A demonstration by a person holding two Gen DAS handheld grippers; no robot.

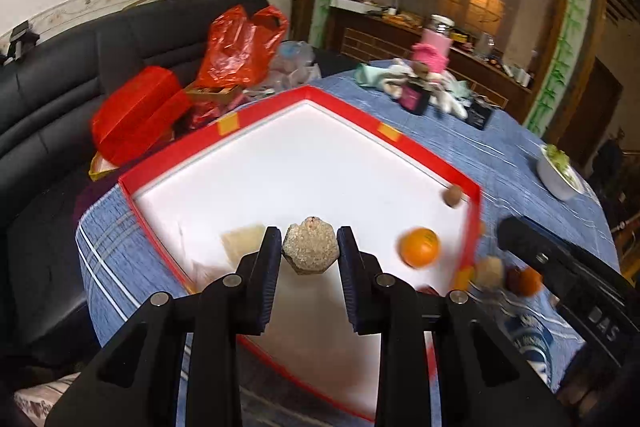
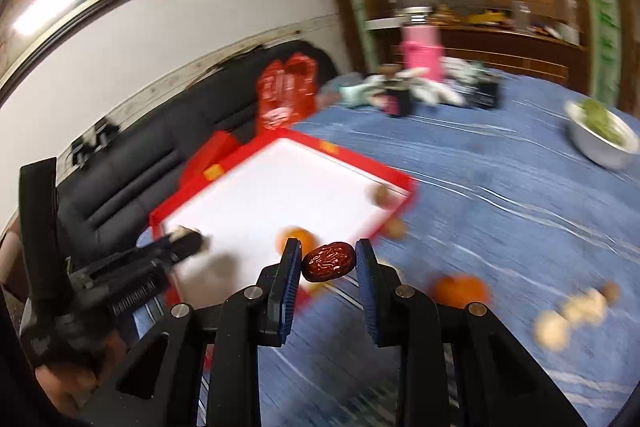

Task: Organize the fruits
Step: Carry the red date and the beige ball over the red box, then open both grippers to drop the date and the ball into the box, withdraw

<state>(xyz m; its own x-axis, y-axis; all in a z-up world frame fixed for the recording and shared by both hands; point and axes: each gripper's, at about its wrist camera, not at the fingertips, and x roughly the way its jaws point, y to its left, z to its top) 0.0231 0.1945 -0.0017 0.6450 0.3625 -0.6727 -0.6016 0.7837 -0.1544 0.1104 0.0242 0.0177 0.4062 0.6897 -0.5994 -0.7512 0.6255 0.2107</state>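
Two tools, each gripping a piece over the counter

Both are clamped. The left tool (image 1: 310, 247) pinches a pale, grainy hexagonal piece (image 1: 310, 246) above the white floor of the red-rimmed tray (image 1: 256, 115). An orange (image 1: 419, 247) and a small brown nut (image 1: 453, 195) lie in the tray near its right rim. The right tool (image 2: 328, 263) squeezes a wrinkled red date (image 2: 329, 261) just off the tray's near corner, above the blue-clothed counter (image 2: 500, 195), where another orange (image 2: 460, 289) and pale pieces (image 2: 576, 311) sit blurred.
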